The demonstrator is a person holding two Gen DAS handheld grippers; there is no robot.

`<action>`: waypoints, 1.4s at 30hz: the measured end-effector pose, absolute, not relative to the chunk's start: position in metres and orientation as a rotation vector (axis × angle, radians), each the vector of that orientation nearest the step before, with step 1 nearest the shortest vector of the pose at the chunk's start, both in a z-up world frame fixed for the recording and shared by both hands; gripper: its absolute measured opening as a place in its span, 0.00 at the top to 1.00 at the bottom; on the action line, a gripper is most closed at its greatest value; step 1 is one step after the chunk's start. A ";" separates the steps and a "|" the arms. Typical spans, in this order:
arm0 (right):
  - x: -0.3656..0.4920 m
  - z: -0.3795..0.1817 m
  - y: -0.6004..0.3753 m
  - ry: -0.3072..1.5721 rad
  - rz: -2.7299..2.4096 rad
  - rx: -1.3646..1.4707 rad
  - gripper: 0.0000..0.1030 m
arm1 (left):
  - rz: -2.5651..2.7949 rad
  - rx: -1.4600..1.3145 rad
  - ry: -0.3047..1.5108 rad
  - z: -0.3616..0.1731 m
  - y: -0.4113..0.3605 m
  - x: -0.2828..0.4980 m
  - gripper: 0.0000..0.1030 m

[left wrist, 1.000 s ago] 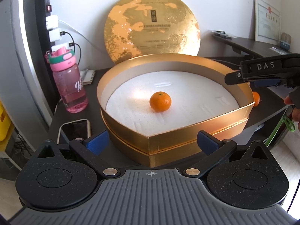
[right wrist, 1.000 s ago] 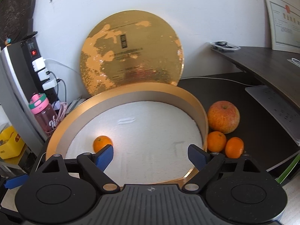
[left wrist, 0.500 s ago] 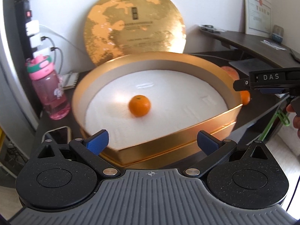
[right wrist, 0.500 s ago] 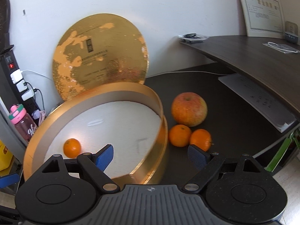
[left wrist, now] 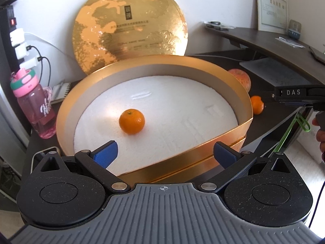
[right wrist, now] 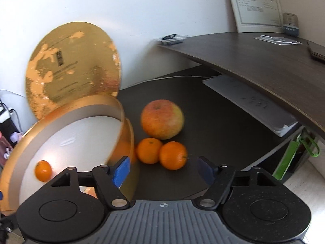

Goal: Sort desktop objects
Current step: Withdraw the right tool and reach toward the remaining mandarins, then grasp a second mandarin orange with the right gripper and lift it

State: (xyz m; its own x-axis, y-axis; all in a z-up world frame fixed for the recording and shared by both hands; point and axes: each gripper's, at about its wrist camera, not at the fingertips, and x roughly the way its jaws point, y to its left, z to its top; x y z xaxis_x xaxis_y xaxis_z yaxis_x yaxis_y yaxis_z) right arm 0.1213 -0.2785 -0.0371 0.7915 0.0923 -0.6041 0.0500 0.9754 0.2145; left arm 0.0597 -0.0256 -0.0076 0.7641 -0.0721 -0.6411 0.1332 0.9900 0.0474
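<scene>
Left wrist view, right of centre: the gold box (left wrist: 241,109) wall hides most of the apple (left wrist: 240,77) and part of one mandarin (left wrist: 257,104). At the right edge, the right gripper (left wrist: 294,96) and a hand (left wrist: 321,136) are cut off. Right wrist view: motion blur softens the fruit. Certificate (right wrist: 256,4) print, upper right, is too small to read.

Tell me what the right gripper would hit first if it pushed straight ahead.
Probably the nearer tangerine, roughly centred ahead of the open right gripper, with a second tangerine beside it; depth is uncertain.
</scene>
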 end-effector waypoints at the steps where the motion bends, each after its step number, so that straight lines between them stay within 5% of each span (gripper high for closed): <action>1: 0.123 -0.040 -0.281 0.661 0.020 0.223 0.38 | -0.114 0.094 0.692 -0.008 -0.027 0.061 0.00; 4: 0.134 -0.050 -0.282 0.679 0.024 0.207 0.45 | -0.119 0.100 0.692 -0.008 -0.030 0.064 0.00; 23: 0.177 -0.094 -0.309 0.678 0.122 0.353 0.49 | -0.122 0.115 0.696 -0.012 -0.033 0.071 0.00; 25: 0.177 -0.094 -0.311 0.670 0.132 0.376 0.57 | -0.121 0.116 0.697 -0.012 -0.033 0.071 0.00; 42: 0.151 -0.042 -0.285 0.598 0.099 0.264 0.57 | -0.099 0.085 0.662 -0.007 -0.009 0.048 0.00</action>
State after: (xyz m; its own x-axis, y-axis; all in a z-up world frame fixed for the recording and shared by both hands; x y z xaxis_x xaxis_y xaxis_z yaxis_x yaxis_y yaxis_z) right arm 0.1510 -0.2850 -0.0420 0.8232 0.1678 -0.5424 -0.0155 0.9616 0.2739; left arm 0.0479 -0.0095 -0.0072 0.7841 -0.0646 -0.6172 0.1186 0.9918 0.0468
